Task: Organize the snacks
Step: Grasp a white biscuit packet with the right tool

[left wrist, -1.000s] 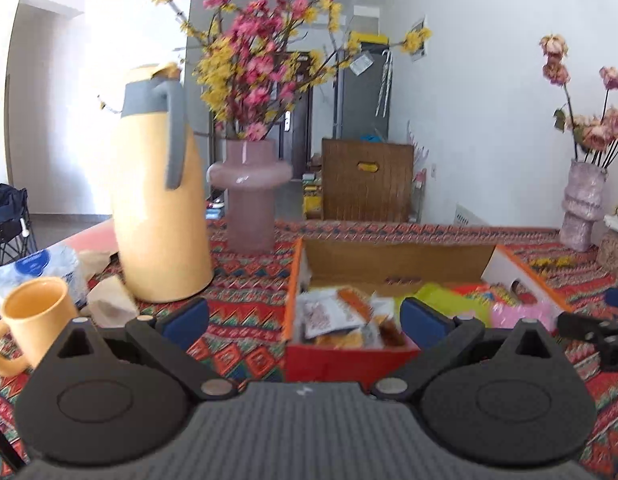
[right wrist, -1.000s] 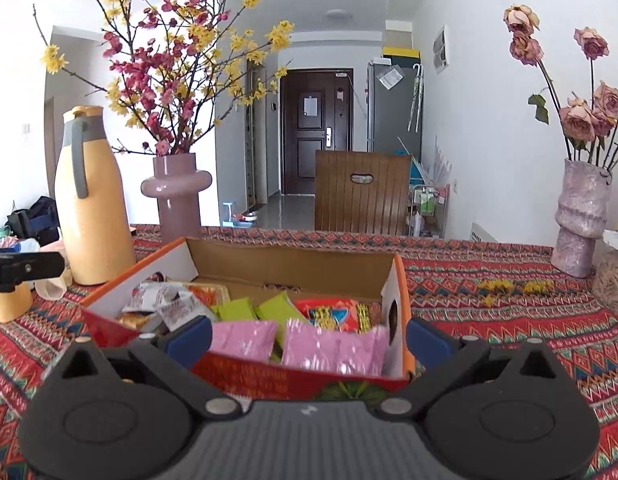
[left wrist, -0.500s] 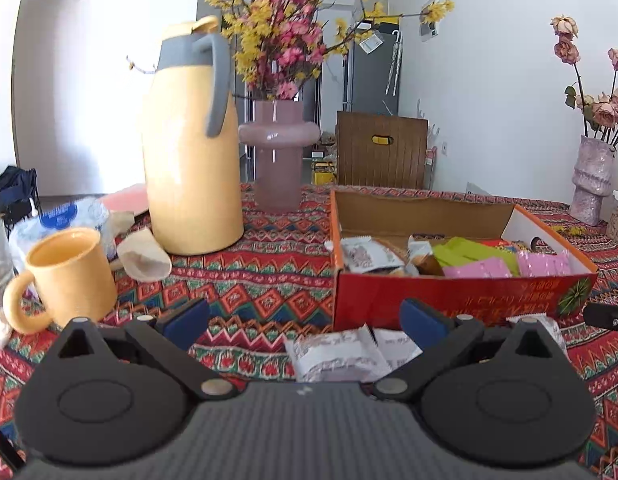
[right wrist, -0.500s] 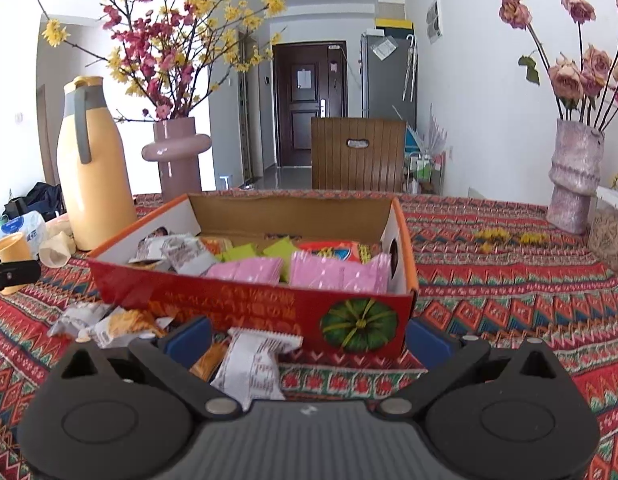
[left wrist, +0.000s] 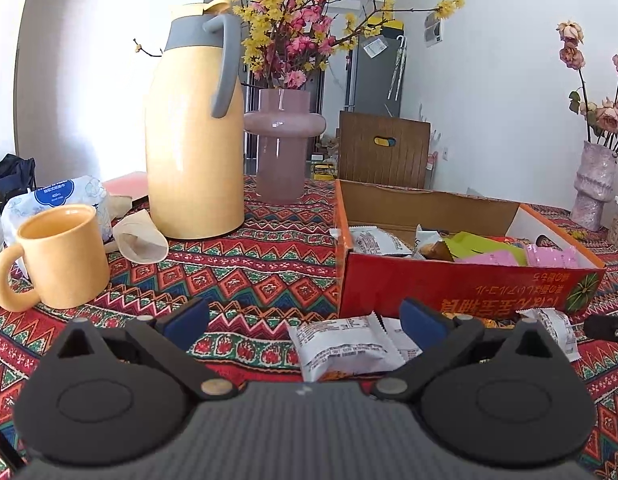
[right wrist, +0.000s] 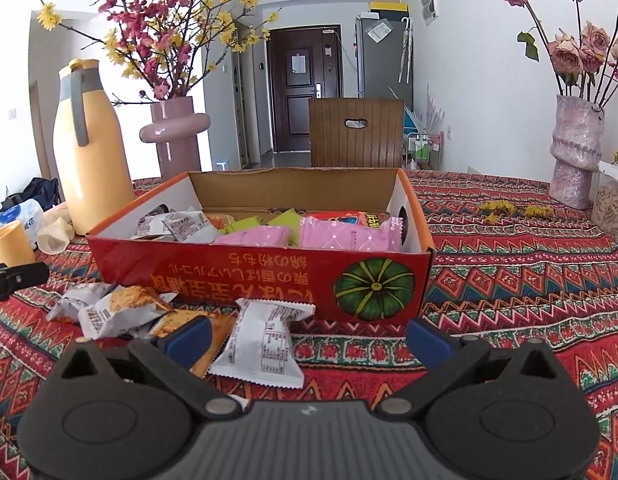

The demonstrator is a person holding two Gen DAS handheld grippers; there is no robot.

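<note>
An open red cardboard box [left wrist: 461, 284] [right wrist: 261, 272] holds several snack packets, pink, green and white. Loose packets lie on the patterned cloth in front of it: a white packet [left wrist: 341, 346] between my left gripper's fingers, and a white packet [right wrist: 265, 346] and orange-printed packets [right wrist: 125, 306] before my right gripper. My left gripper [left wrist: 305, 320] is open and empty, low over the cloth. My right gripper [right wrist: 307, 334] is open and empty, in front of the box.
A tall yellow thermos jug [left wrist: 193, 136], a yellow mug [left wrist: 63, 256], a pink vase of flowers [left wrist: 283, 148] and a tissue pack [left wrist: 61, 196] stand left of the box. A mauve vase of dried roses [right wrist: 575, 148] stands at far right.
Both grippers have pulled back and down from over the box. The loose packets in front of the box have come into view. Both stay open.
</note>
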